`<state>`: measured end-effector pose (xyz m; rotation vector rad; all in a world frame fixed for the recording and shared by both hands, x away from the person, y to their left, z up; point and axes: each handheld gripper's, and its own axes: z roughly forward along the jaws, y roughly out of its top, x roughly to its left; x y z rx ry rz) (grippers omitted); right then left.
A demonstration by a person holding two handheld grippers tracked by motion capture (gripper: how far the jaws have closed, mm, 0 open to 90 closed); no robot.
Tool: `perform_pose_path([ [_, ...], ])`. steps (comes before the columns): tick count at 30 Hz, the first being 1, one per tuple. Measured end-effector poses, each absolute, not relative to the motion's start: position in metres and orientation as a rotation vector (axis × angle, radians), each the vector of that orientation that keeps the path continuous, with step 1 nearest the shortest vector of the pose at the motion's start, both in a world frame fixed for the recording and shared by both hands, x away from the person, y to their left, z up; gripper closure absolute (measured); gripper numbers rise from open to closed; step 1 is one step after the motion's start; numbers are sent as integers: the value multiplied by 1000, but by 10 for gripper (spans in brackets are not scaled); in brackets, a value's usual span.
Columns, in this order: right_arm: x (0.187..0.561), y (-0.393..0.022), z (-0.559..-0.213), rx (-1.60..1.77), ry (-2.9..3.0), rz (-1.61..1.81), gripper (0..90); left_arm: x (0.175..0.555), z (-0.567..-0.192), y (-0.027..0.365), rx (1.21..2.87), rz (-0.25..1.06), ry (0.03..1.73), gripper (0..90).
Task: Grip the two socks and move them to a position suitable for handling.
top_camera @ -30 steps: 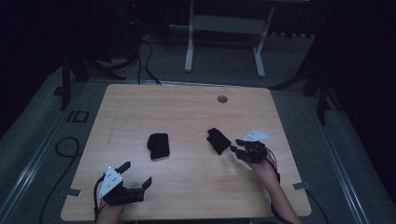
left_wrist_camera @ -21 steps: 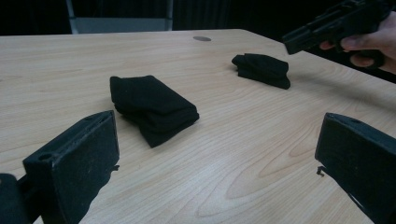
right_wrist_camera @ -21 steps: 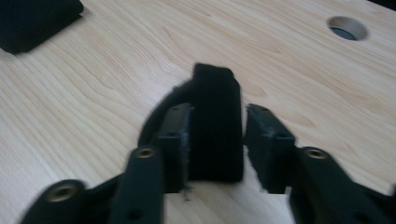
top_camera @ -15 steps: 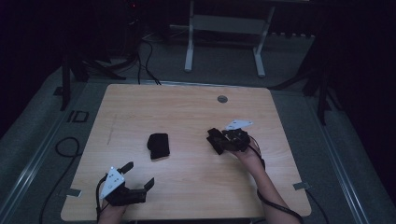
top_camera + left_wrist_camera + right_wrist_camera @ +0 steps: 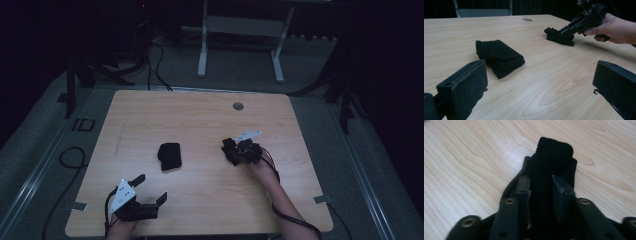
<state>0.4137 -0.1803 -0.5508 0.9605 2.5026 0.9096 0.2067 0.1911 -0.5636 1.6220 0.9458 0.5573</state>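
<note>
Your right gripper (image 5: pixel 233 151) has just been closing its jaws, and they now pinch a folded black sock (image 5: pixel 554 167) lying toward the tabletop's (image 5: pixel 200 120) right edge. Your left gripper (image 5: pixel 148 192) rests wide open and empty near the front-left corner, with a second folded black sock (image 5: pixel 170 156) lying near the middle.

On the table (image 5: pixel 200 115) I see one folded cloth (image 5: pixel 169 156) near the middle; a second cloth (image 5: pixel 229 150) lies to its right, between the jaws of the right gripper (image 5: pixel 236 152), probably pinched; the left gripper (image 5: pixel 150 191) sits at the near left edge; a small round cap (image 5: pixel 238 106) lies behind.
</note>
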Motion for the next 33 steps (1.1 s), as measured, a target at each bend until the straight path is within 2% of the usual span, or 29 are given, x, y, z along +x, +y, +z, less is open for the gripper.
perform_pose_path([
  [7,404,-174,-550,955,2454,874,794,206,-563,192,1614,556,949,1],
  [18,385,-175,-526,961,2454,1060,808,206,-562,193,1612,560,947,1],
  [27,341,-163,-506,875,2479,1129,807,206,-562,192,1613,561,936,1],
  [33,308,-164,-501,942,2435,1141,805,204,-560,188,1613,564,926,1],
])
